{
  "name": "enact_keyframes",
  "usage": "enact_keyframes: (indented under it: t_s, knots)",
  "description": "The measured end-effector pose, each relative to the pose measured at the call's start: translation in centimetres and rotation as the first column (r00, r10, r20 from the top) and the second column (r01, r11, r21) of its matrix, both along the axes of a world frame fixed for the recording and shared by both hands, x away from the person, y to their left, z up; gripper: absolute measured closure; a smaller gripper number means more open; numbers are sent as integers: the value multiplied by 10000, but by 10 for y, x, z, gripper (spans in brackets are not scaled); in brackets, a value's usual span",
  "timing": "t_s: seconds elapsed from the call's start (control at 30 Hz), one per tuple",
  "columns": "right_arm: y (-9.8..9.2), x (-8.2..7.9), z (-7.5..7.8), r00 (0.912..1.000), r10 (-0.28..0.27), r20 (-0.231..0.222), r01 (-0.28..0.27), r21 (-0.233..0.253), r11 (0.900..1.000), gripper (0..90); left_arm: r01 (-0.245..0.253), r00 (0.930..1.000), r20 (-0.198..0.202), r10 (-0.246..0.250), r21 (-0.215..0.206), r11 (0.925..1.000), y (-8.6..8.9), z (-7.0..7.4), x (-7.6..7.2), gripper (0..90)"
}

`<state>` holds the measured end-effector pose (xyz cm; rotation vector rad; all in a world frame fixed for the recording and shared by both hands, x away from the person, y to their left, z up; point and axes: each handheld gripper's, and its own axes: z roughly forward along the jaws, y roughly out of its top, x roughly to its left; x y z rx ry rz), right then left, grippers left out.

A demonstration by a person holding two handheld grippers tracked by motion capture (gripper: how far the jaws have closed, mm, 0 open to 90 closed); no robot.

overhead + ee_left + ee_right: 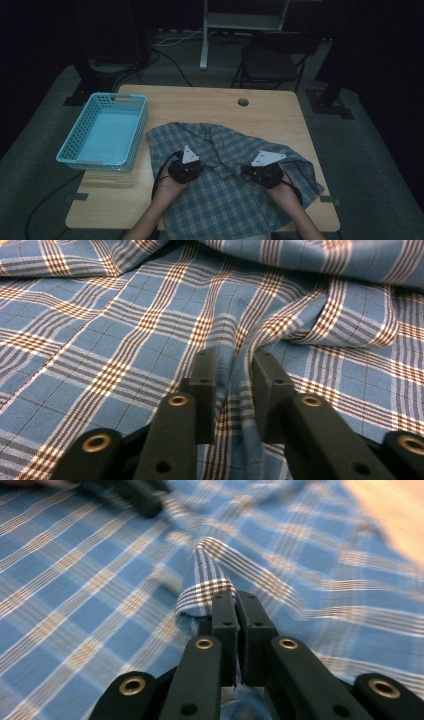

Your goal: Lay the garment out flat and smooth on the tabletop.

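A blue plaid shirt (227, 185) lay spread and rumpled across the near half of the wooden tabletop (200, 102), its lower edge hanging over the near side. The left gripper (186, 169) rested on the shirt's left part; in the left gripper view its jaws stood a little apart, with a raised ridge of the cloth (235, 390) running up between them, and I could not tell whether they pressed it. The right gripper (263, 172) sat on the shirt's right part; in the right gripper view its jaws were pressed nearly together, pinching a lifted fold of the fabric (205, 587). A light blue plastic basket (75, 145) stood at the tabletop's left edge, just beside the shirt. A dark folding chair (272, 60) stood on the floor beyond the far side.
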<state>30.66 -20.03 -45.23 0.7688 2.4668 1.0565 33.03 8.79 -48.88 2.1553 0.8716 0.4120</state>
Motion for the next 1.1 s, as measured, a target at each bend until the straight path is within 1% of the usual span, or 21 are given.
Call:
enact_keyframes:
  t_s: [0.1,0.2,0.23,0.3,0.37,0.4,0.43,0.53,0.57,0.6,0.67,0.77,0.8,0.83,0.87,0.93,0.97,1.0,1.03,1.07,1.1]
  knots:
    - [-13,12,10,9969,-749,227,744,202,9970,876,33,10000,38,-33,42,10000,0,0,0,795]
    - [-22,20,15,9939,-1081,200,1072,434,9933,878,82,10000,36,-82,67,9999,0,0,0,804]
    - [-31,26,20,9885,-1490,257,1475,539,9876,878,161,9999,21,-161,43,9999,1,0,0,804]
    - [-36,29,23,9861,-1647,198,1631,645,9845,880,212,9998,-34,-212,2,9998,3,0,0,805]
    - [-50,36,29,9760,-2166,213,2143,781,9736,880,272,9996,-54,-273,-47,9996,4,0,-1,819]
    - [-50,36,29,9760,-2166,213,2143,781,9736,880,375,9993,-63,-375,-58,9993,5,0,-1,819]
    - [-59,41,32,9684,-2490,135,2470,859,9652,880,554,9984,-119,-554,-64,9984,7,0,-2,823]
    - [-69,48,34,9612,-2756,83,2736,974,9569,880,688,9975,-140,-690,-107,9976,9,0,-4,823]
    - [-77,56,37,9513,-3083,13,3068,933,9472,880,782,9968,-156,-784,-102,9969,10,0,-6,823]
    - [-81,60,40,9464,-3231,-25,3218,969,9418,880,782,9968,-156,-784,-102,9969,10,0,-6,822]
    - [-84,65,42,9420,-3355,-35,3344,935,9378,880,889,9958,-188,-891,-126,9960,12,0,-8,823]
    - [-97,83,53,9249,-3800,-90,3796,743,9222,880,1159,9919,-474,-1178,-422,9924,18,0,-10,823]
    - [-97,83,53,9249,-3800,-90,3796,743,9222,880,1159,9919,-474,-1178,-422,9924,18,0,-10,823]
    - [-102,92,57,9178,-3970,-117,3969,654,9155,880,1263,9904,-513,-1286,-445,9910,20,0,-12,823]
    - [-102,92,57,9178,-3970,-117,3969,654,9155,880,1343,9893,-519,-1365,-445,9899,21,0,-13,823]
    - [-106,97,59,9108,-4124,-191,4128,623,9087,880,1494,9872,-513,-1511,-361,9881,23,0,-15,823]
    - [-110,103,60,9032,-4287,-204,4292,480,9019,880,1527,9867,-517,-1544,-345,9877,23,0,-16,822]
    - [-110,103,60,9032,-4287,-204,4292,480,9019,880,1556,9861,-538,-1571,-312,9873,23,1,-17,822]
    - [-115,108,61,8951,-4450,-259,4457,368,8944,879,1707,9837,-538,-1713,-163,9852,24,2,-20,822]
    - [-115,108,61,8951,-4450,-259,4457,368,8944,879,1707,9837,-538,-1713,-163,9852,24,2,-20,822]
    - [-119,112,62,8876,-4597,-281,4604,302,8872,879,1887,9803,-583,-1886,-28,9820,24,3,-23,821]
